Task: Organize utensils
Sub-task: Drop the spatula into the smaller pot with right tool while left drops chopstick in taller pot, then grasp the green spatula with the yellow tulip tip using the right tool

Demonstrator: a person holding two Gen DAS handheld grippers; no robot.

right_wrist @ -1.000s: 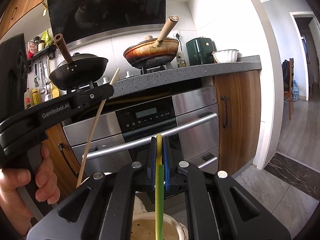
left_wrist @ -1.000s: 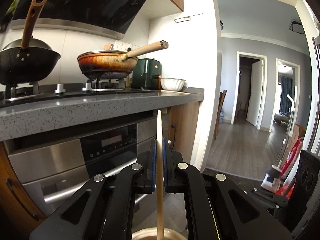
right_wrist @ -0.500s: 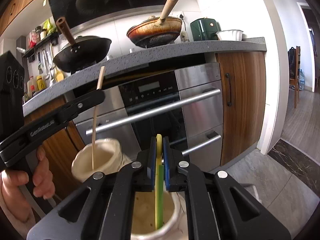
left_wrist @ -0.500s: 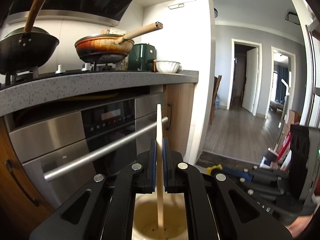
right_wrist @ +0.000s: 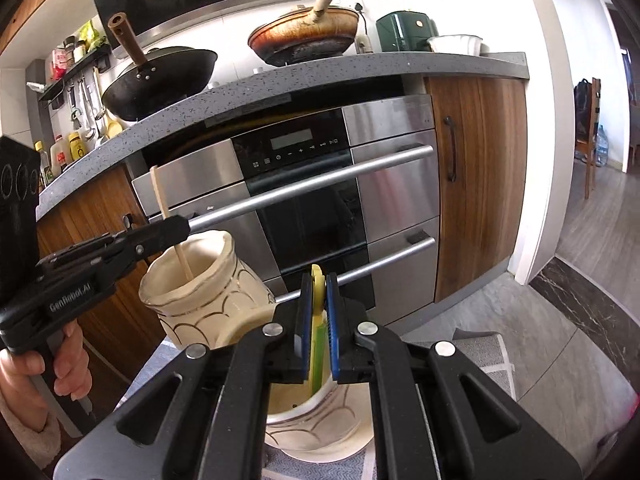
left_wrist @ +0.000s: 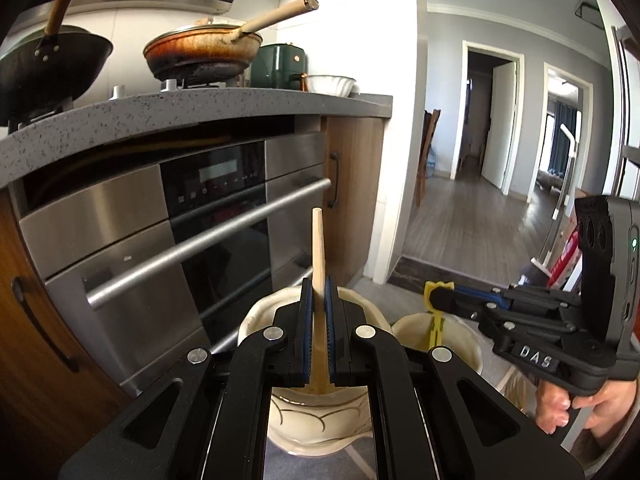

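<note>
My left gripper (left_wrist: 319, 292) is shut on a thin wooden utensil handle (left_wrist: 319, 248) whose lower end reaches down into a cream ceramic jar (left_wrist: 320, 420) with gold scallop lines. My right gripper (right_wrist: 319, 288) is shut on a yellow-green plastic utensil (right_wrist: 318, 344) that hangs into a second cream jar (right_wrist: 316, 428). In the right wrist view the left gripper (right_wrist: 176, 232) holds the wooden handle (right_wrist: 160, 194) over the first jar (right_wrist: 208, 284). In the left wrist view the right gripper (left_wrist: 438, 296) holds the yellow utensil (left_wrist: 436, 324) above the second jar (left_wrist: 460, 340).
Both jars stand on a grey patterned cloth (right_wrist: 480, 352) in front of a steel oven (right_wrist: 320, 200). A grey countertop (right_wrist: 280, 80) above carries a black wok (right_wrist: 160, 76), a brown pan (right_wrist: 308, 36) and a green appliance (right_wrist: 404, 26). Open floor (left_wrist: 460, 232) lies to the right.
Both grippers have come down with their utensils. The jars have risen into view and the utensil ends now sit inside them.
</note>
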